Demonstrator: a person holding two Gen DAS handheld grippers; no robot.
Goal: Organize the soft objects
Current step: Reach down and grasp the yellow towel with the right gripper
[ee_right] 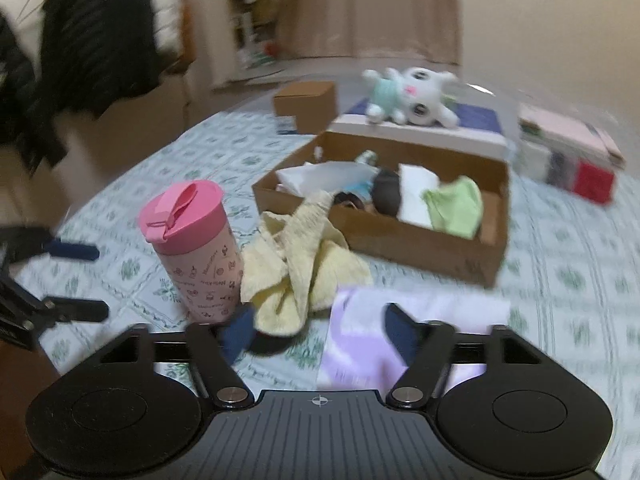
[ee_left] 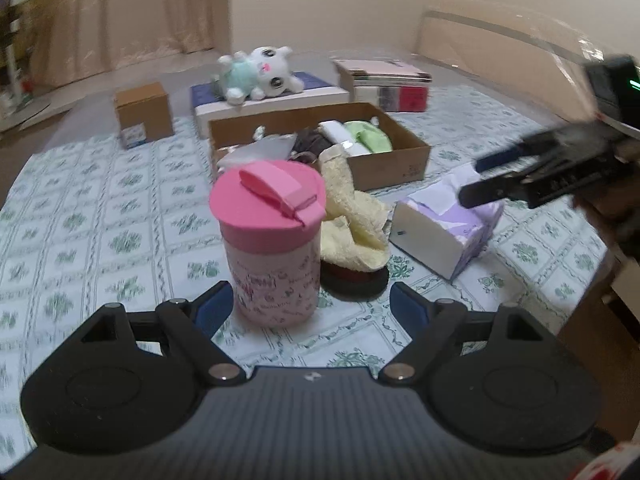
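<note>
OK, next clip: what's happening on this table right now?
A person holds two grippers over a floral tablecloth. The left gripper is open, its fingers either side of the pink-lidded cup, not pressing it. The right gripper is open and empty above the purple tissue pack. A crumpled yellow cloth lies between them, outside the open cardboard box that already holds a green cloth.

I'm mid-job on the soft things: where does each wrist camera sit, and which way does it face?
Left wrist: behind the open left gripper, angled down at the pink cup; the right gripper shows at the right edge.
Right wrist: behind the open right gripper, over the tissue pack; the left gripper shows at the left edge.
Shared: cup, yellow towel, cardboard box, plush toy.
</note>
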